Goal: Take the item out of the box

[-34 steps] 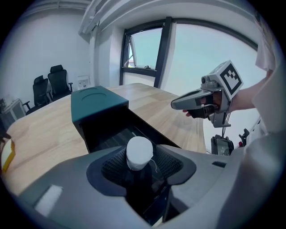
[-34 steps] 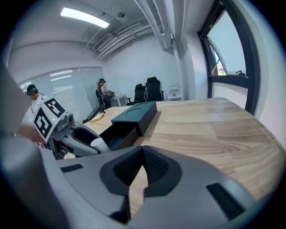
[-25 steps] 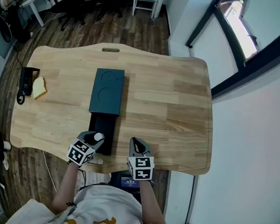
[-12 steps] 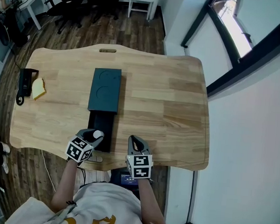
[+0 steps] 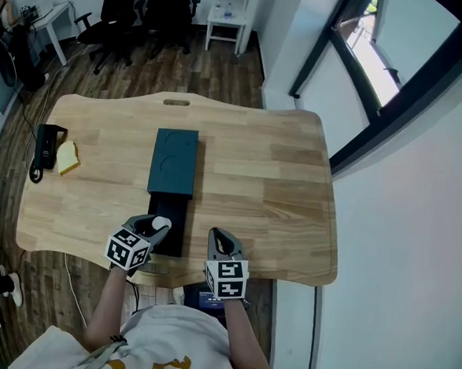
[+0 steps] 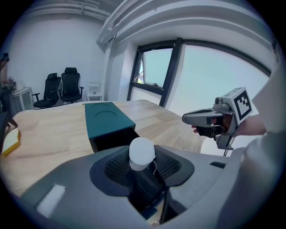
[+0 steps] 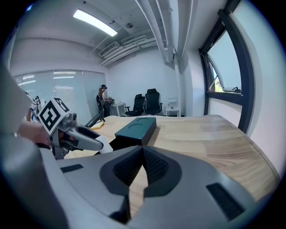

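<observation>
Left claw [image 6: 142,162] clamped on the white round item [image 6: 141,151], over the near end of the black tray [image 5: 173,215] pulled out of the box [image 5: 174,162]. Right claw [image 7: 142,163] closed, empty, just beside that tray. Removal apparently almost done; remaining: carrying the item clear of the box onto the table [image 5: 278,183].

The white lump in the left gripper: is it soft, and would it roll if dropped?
Probably soft and light: a loose thread hangs off the white lump, like cloth or cotton. Its rounded shape suggests it could roll once the left gripper lets go.
</observation>
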The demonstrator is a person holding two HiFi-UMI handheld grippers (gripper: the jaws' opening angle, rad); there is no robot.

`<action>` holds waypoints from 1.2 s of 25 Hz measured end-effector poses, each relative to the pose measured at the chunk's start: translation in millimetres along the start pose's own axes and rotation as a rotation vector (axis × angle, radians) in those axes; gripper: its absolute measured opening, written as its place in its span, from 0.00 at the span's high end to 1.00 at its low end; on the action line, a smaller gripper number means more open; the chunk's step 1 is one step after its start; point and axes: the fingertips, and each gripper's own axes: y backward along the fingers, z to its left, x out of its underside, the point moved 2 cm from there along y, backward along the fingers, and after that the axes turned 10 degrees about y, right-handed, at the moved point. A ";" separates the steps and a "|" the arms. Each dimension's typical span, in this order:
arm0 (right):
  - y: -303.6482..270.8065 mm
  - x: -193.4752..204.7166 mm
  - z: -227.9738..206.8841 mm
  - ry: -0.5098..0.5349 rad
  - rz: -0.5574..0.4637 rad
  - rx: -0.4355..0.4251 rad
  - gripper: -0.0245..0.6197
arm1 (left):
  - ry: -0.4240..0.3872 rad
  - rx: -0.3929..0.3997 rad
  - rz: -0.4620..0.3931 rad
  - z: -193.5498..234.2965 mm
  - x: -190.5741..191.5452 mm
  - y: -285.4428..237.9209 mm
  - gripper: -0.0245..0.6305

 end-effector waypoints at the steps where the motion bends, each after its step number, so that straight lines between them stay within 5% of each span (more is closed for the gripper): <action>1: 1.0 -3.2 0.5 0.005 -0.004 0.001 0.95 | 0.002 -0.003 -0.013 -0.1 -3.4 2.9 0.70; 17: 17.2 -39.7 7.8 0.038 -0.090 0.009 0.95 | -0.049 -0.002 -0.187 -22.9 -55.8 43.6 0.70; 30: 27.2 -44.4 4.5 0.046 -0.117 0.003 0.95 | -0.025 0.005 -0.212 -36.9 -66.1 54.1 0.70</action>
